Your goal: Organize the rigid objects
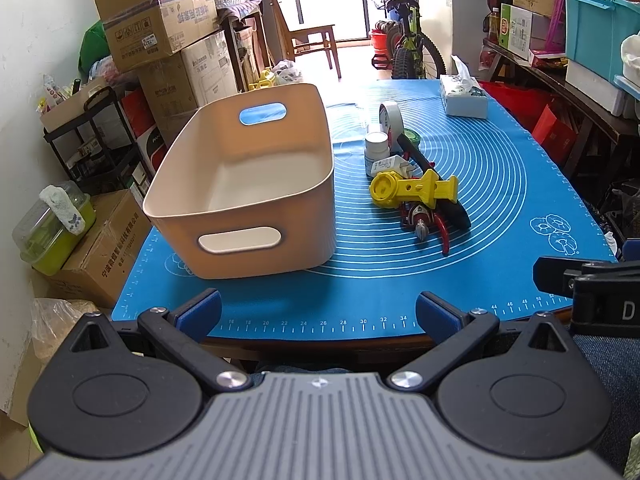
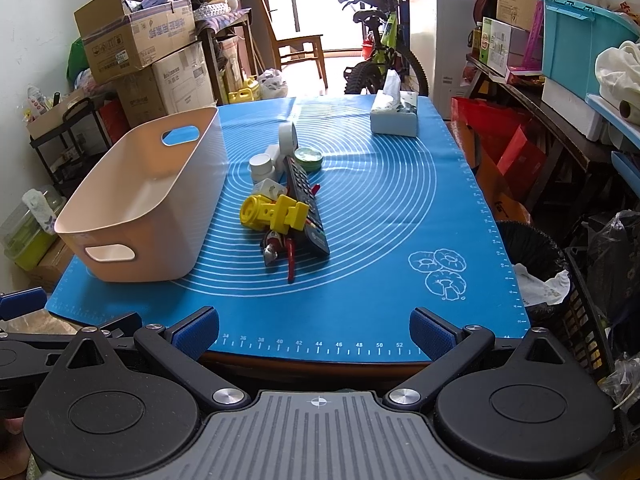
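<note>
A beige bin [image 1: 256,184] [image 2: 144,204] with cut-out handles stands empty on the left of the blue mat [image 1: 480,184] [image 2: 380,200]. Right of it lies a pile: a yellow plastic toy [image 1: 412,190] [image 2: 274,212], a black remote [image 2: 308,208], red-handled pliers [image 1: 440,228] [image 2: 291,260], a white bottle [image 1: 377,148] [image 2: 261,168], a white plug [image 1: 390,166], a tape roll [image 1: 390,120] [image 2: 289,136] and a green tin [image 2: 309,159]. My left gripper [image 1: 319,312] and right gripper [image 2: 315,330] hang open over the near table edge, well short of the pile.
A tissue box [image 1: 464,100] [image 2: 394,118] stands at the mat's far right. Cardboard boxes [image 1: 160,20] stack along the left wall, a bicycle [image 2: 380,40] stands beyond the table, shelves with a teal crate [image 2: 576,32] line the right, and a lined bin [image 2: 528,276] sits beside the table.
</note>
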### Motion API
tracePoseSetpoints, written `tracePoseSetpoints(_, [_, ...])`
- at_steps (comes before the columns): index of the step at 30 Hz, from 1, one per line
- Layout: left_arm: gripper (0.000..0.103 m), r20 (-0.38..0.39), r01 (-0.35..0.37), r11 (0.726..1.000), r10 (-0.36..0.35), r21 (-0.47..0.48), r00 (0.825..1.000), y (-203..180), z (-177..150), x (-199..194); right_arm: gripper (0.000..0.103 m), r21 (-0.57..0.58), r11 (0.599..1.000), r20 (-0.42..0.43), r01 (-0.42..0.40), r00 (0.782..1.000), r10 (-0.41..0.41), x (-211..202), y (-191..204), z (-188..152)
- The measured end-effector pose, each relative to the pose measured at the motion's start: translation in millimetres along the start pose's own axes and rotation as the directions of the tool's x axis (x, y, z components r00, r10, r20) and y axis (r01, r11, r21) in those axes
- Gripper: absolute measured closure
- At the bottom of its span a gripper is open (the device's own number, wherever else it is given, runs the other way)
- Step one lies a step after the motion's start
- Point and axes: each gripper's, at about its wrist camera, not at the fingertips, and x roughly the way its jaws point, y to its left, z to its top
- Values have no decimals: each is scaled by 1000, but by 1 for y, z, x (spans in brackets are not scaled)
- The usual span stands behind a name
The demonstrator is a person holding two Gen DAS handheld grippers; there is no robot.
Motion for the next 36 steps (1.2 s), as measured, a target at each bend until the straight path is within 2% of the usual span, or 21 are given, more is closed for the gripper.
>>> tracePoseSetpoints(36, [1, 8, 0, 1000, 0, 2, 1000, -1, 1, -2, 3, 5, 1000, -3, -5, 1000, 5, -1, -2, 0])
